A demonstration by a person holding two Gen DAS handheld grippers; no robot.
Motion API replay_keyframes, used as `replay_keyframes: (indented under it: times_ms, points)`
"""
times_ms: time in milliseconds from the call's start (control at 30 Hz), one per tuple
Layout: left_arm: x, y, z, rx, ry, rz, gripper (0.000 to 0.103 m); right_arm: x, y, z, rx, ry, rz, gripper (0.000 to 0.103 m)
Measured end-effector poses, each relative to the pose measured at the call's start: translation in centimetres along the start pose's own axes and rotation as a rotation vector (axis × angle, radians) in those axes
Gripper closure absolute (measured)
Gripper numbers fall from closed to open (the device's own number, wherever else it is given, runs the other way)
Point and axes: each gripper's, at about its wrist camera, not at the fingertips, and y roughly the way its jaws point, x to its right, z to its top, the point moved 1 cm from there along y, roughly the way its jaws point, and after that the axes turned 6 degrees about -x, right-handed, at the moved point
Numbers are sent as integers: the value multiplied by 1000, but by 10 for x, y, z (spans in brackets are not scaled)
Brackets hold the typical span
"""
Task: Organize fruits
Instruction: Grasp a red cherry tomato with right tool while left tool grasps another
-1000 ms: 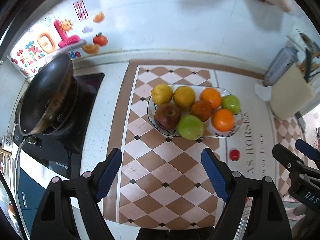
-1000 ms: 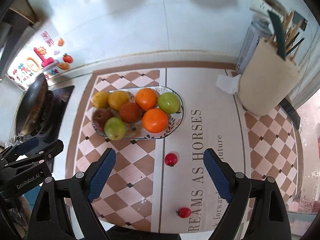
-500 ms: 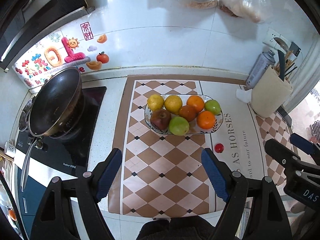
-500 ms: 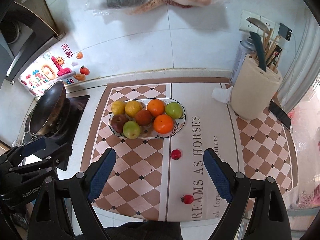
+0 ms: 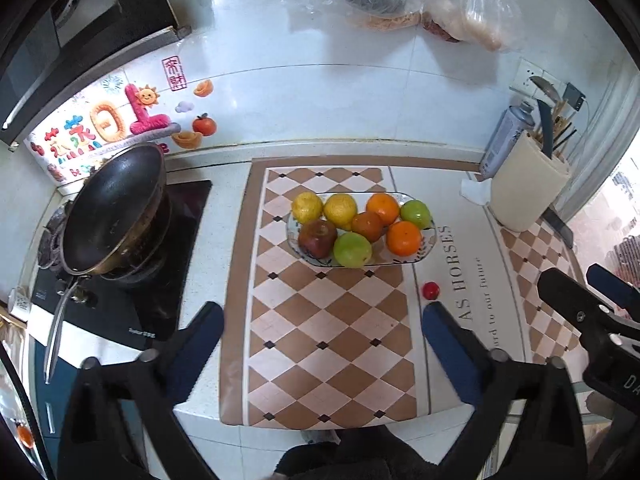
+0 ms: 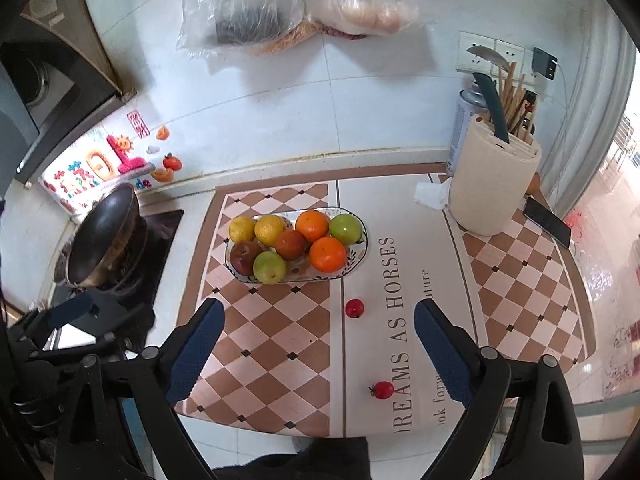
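An oval patterned plate on the checkered mat holds several fruits: yellow ones, oranges, green apples and a dark red apple. A small red fruit lies on the mat just in front of the plate. A second small red fruit lies nearer the counter's front edge. My left gripper is open and empty, held back above the front of the mat. My right gripper is open and empty, also held back; the first small red fruit lies between its fingers in view.
A black wok sits on the stove at the left. A cream utensil holder with knives and chopsticks, a spray can and a phone stand at the right. Plastic bags hang on the tiled wall.
Both grippers have pulled back and up from the plate, so the plate and fruits look smaller and more of the wall shows. Both stayed open. No fruit moved.
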Motion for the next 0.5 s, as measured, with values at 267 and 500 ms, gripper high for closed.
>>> replay_keyframes:
  times_ms: [267, 500]
  points:
    - [3, 37, -3, -16, 12, 88, 1, 53, 45, -13, -81, 123, 37, 3]
    - [23, 102, -11, -153, -11, 169, 1, 108, 155, -62, -357, 137, 20, 18]
